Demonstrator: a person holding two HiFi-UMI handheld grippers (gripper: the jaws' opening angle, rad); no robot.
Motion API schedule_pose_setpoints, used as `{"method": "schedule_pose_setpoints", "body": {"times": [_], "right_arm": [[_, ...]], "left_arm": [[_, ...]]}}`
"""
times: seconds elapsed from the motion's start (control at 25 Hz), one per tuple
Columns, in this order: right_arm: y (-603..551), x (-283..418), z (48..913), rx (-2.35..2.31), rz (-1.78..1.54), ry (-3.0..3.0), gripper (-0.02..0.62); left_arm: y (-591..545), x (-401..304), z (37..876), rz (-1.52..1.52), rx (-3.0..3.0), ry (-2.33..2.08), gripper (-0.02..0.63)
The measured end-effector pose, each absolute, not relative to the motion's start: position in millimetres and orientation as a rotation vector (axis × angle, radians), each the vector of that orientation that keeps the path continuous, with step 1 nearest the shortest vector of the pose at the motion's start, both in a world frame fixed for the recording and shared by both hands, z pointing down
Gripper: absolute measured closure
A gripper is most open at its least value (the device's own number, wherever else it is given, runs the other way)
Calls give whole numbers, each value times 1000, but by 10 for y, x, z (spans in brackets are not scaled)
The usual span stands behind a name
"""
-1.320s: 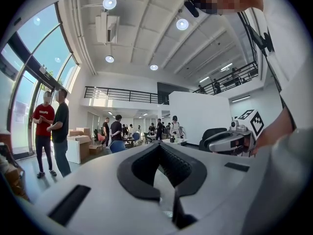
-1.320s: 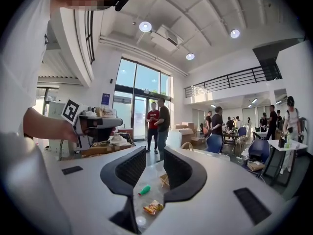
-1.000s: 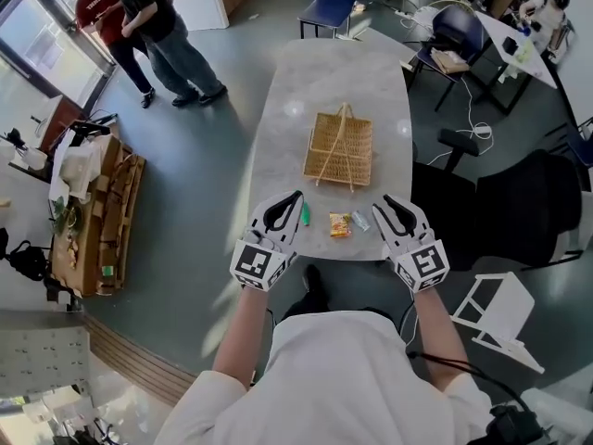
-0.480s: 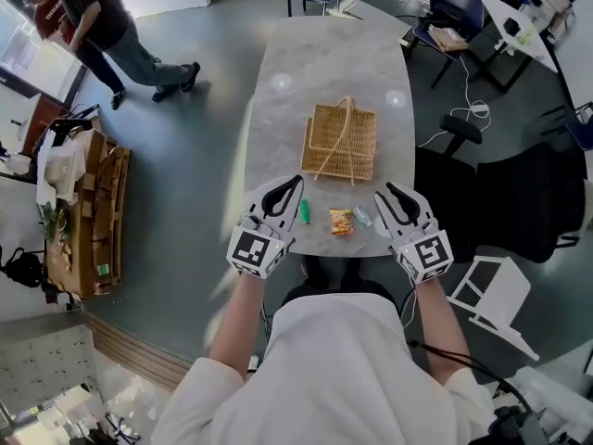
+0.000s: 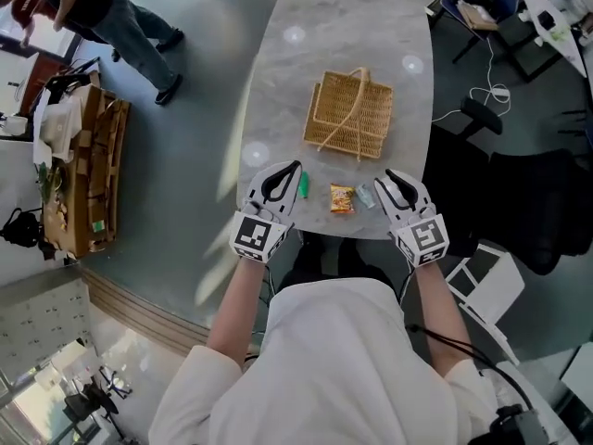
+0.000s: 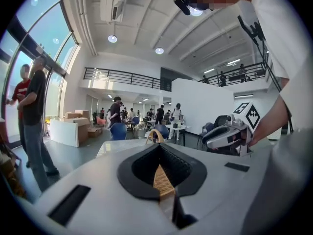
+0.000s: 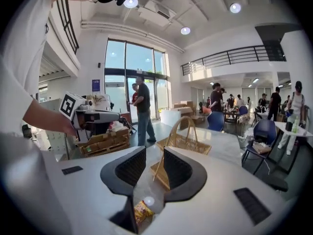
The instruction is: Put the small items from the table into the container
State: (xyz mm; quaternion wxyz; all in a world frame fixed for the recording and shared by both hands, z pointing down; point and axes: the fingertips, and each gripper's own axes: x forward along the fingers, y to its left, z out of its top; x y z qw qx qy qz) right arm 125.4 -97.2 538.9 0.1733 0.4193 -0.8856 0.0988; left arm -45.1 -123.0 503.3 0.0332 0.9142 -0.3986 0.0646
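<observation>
On the grey table [image 5: 278,72] stands a wicker basket [image 5: 350,114] with a hoop handle. Near the front edge lie a green item [image 5: 303,185], an orange snack packet [image 5: 341,198] and a small clear packet [image 5: 364,196]. My left gripper [image 5: 295,168] hovers just left of the green item, its tips together and nothing in them. My right gripper [image 5: 389,176] hangs just right of the clear packet, jaws apart and empty. The right gripper view shows the jaws [image 7: 154,153] parted, with the snack packet [image 7: 143,210] below and the basket [image 7: 188,140] ahead. In the left gripper view the tips [image 6: 157,148] meet before the basket's handle [image 6: 155,133].
People [image 5: 102,7] stand on the floor at the upper left. A wooden pallet with boxes [image 5: 83,174] lies left of the table. A dark chair [image 5: 533,202] and a white folding stool [image 5: 482,281] are on the right.
Both grippers have come down closer to the table's front edge, beside the small items. The people at the upper left have moved further off.
</observation>
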Motion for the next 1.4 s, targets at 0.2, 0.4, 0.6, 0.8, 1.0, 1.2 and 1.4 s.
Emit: {"method": "schedule_pose_setpoints", "body": {"times": [0.2,0.4,0.6,0.8,1.0,1.2,1.4], "right_arm": [[-784,1146,6420,1080,512,-2394,491],[-598,1070,7467,1001,761,-2233,479],[-392,932,8269,891,890,-2059,416],[-308,847,8726,840,878,-1920,376],[-331,817,8741,852,847,-1891,433],[-340,789,8661,833,855,-1924,453],[-415,758,8345,838,831,-1972,454]], "left_arm": [[-1105,-573,5739,317,2694,-1235,600],[-1006,-652,6268,361,2573,-1219,600],[-879,-650,6321,364,2535,-1225,600],[-689,-714,6404,386,2550,-1214,600],[-613,-911,6475,386,2503,-1246,600],[-674,-919,6459,372,2501,-1262,600],[-730,-875,6265,352,2544,-1259,600]]}}
